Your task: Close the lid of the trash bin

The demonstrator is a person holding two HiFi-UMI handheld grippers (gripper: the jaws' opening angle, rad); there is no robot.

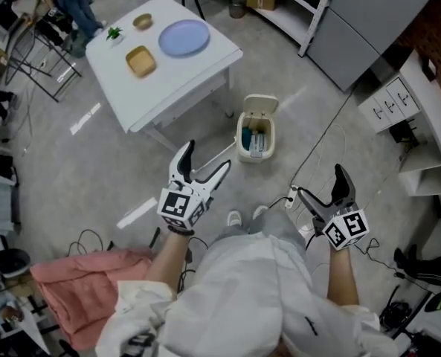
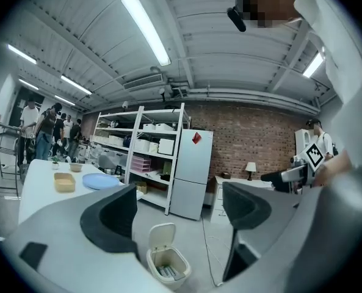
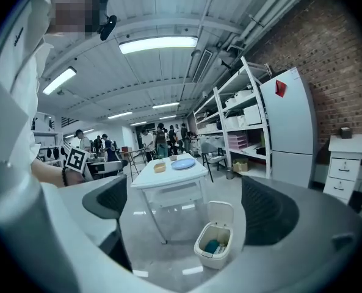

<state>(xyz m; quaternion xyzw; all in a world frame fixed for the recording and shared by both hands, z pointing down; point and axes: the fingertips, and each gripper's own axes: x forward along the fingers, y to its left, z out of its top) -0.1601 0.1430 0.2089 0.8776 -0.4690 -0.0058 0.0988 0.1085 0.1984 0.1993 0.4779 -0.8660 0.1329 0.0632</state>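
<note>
A small cream trash bin stands on the grey floor beside the white table, its lid swung up and back, blue and white rubbish visible inside. The left gripper view shows the bin between the jaws, far off, and the right gripper view shows the bin low between its jaws. My left gripper is open and empty, nearer me and left of the bin. My right gripper is open and empty, nearer me and right of the bin. Neither touches the bin.
A white table with a blue plate, a tan tray and a small bowl stands left of the bin. Cables run over the floor to the right. Pink cloth lies lower left. Shelving, a grey fridge and people are farther off.
</note>
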